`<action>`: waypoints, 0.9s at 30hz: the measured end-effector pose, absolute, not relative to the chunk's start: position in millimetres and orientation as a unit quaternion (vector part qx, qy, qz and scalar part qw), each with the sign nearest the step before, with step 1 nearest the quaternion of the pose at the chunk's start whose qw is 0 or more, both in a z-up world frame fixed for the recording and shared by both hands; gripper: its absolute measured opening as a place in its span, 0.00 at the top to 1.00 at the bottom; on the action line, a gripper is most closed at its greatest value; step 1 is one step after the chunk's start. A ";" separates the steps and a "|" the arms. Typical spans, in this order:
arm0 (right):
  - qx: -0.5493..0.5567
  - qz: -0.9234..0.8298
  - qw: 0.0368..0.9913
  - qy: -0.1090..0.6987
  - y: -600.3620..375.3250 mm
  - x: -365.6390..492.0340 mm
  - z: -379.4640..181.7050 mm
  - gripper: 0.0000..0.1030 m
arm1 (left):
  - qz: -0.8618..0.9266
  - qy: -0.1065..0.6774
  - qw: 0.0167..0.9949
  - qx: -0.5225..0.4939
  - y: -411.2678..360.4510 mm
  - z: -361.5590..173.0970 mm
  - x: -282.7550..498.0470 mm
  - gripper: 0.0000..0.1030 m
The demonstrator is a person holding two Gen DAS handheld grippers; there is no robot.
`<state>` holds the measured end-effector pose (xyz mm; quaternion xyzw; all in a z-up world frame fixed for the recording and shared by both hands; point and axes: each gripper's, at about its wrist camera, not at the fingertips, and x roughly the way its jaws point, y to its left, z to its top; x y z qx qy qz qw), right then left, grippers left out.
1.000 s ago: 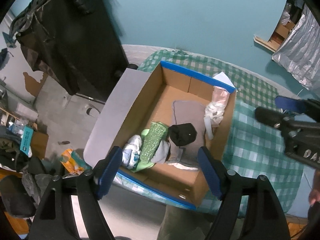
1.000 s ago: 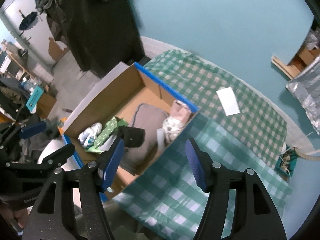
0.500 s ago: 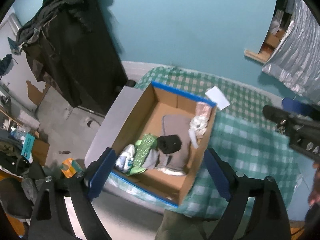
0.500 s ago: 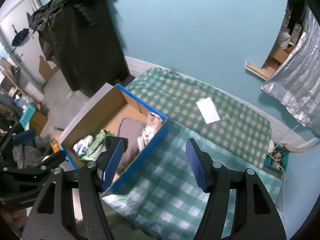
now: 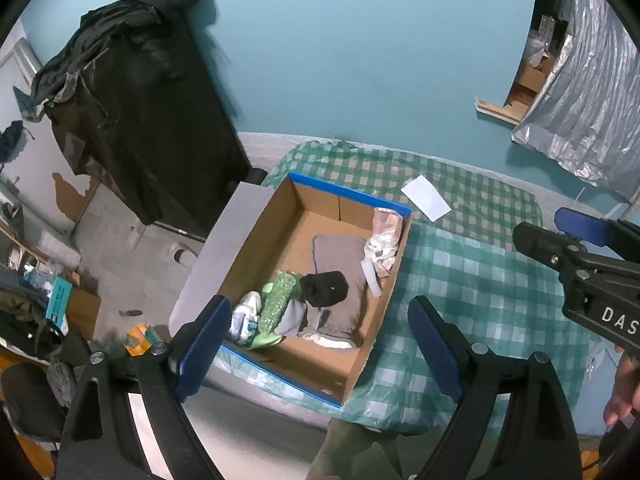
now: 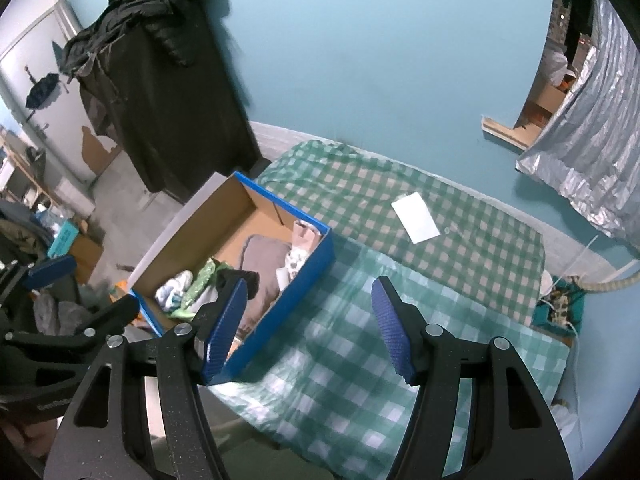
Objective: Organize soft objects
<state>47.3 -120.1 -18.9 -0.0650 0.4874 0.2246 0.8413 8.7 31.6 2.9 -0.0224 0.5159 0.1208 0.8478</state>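
Soft items [image 5: 320, 300] piled in cardboard box [image 5: 256, 248].

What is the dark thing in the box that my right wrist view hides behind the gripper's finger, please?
Observer: A black rolled cloth, resting on the folded grey cloth.
Operator: Thank you. Is the left gripper holding anything?
Observer: No. The left gripper is open; its fingers have just been opening, with nothing between them.
Operator: Does anything lie under the grey cloth?
Observer: A white cloth peeks out at its near end.
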 end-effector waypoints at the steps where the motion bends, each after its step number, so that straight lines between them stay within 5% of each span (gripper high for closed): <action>1: -0.063 0.225 0.841 0.487 -120.5 46.7 -18.4 0.38 | 0.120 0.517 0.847 -0.024 31.7 2.0 8.7 0.12; 27: -0.051 0.218 0.840 0.494 -120.6 40.5 -20.4 0.38 | 0.118 0.531 0.839 -0.024 33.2 0.6 6.9 0.12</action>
